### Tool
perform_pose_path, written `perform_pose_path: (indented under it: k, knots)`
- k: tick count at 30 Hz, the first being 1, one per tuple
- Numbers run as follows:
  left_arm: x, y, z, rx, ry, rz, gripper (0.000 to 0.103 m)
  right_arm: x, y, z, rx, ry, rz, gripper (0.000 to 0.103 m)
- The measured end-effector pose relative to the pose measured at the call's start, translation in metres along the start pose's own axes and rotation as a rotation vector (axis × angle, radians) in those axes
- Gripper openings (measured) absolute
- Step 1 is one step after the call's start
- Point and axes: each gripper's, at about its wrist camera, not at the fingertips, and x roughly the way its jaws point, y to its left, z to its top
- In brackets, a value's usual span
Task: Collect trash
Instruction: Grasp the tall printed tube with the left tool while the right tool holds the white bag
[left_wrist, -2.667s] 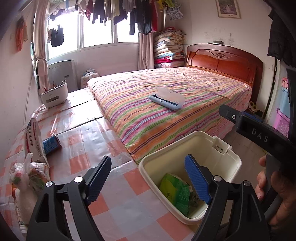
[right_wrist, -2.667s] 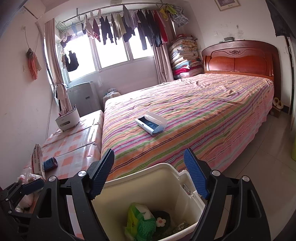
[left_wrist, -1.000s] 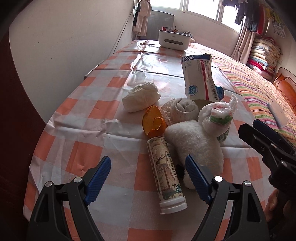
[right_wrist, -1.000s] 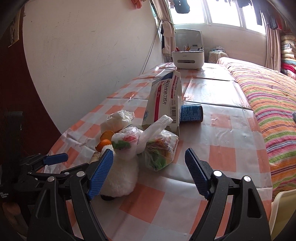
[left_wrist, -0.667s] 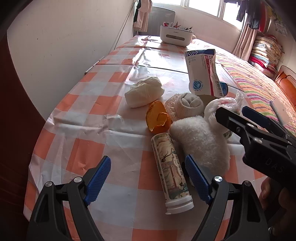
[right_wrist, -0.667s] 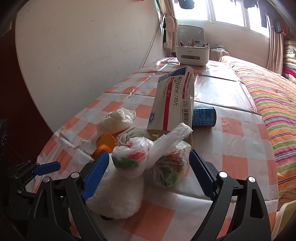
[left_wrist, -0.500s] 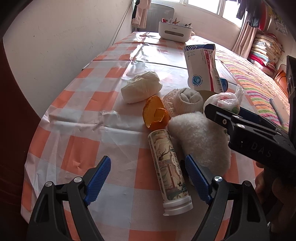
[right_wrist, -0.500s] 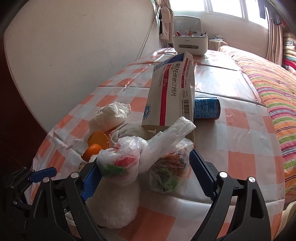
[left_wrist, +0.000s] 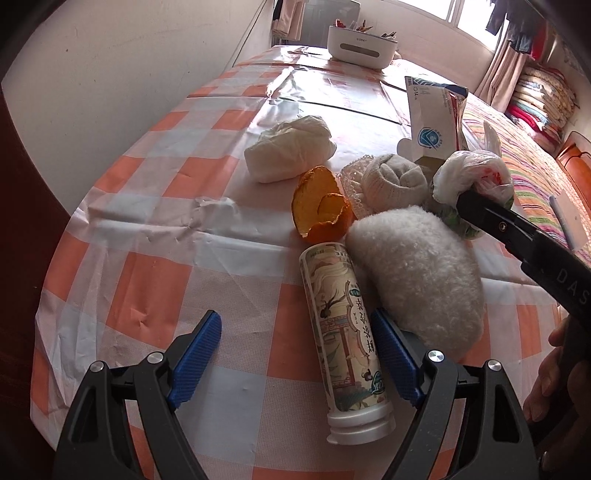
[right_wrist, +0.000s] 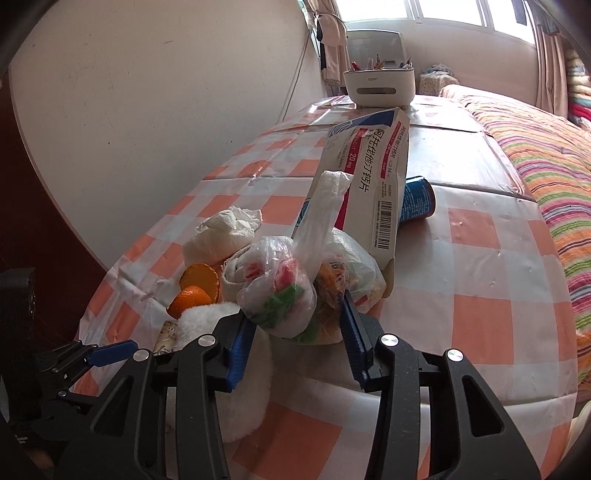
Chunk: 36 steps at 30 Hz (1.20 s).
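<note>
A knotted clear plastic bag of scraps (right_wrist: 284, 291) lies on the checked table, and it also shows in the left wrist view (left_wrist: 476, 181). My right gripper (right_wrist: 295, 338) is open with its blue pads on either side of the bag's lower part. My left gripper (left_wrist: 299, 350) is open and empty, its pads on either side of a printed tube (left_wrist: 343, 347) lying on the cloth. Orange peel (left_wrist: 321, 206), a crumpled tissue wad (left_wrist: 291, 151), a rolled sock (left_wrist: 391, 181) and a fluffy white item (left_wrist: 417, 273) lie around them.
A medicine carton (right_wrist: 373, 173) stands behind the bag with a blue can (right_wrist: 417, 203) beside it. A white organiser box (right_wrist: 380, 88) sits at the table's far end. The striped bed (right_wrist: 546, 147) runs along the right. The wall is on the left.
My right gripper has moved forward onto the plastic bag and its jaws have narrowed around it. My left gripper has stayed near the printed tube.
</note>
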Motion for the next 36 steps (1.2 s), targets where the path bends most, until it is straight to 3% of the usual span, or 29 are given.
perform_pose_path:
  k: [5,11,18,36]
  knots:
    - [-0.001,-0.001,-0.002,0.023,-0.012,0.000,0.075,-0.013,-0.004,-0.002,0.021,-0.029,0.007,0.042]
    - [-0.006,-0.001,-0.002,0.044,-0.021,0.004,0.038,-0.032,-0.013,-0.003,0.060,-0.063,0.030,0.042]
    - [-0.009,0.001,-0.004,0.046,-0.032,-0.018,0.030,-0.056,-0.030,-0.004,0.119,-0.099,0.061,0.042]
    - [-0.043,0.001,0.004,0.020,-0.155,-0.053,0.028,-0.088,-0.049,-0.014,0.166,-0.144,0.056,0.043]
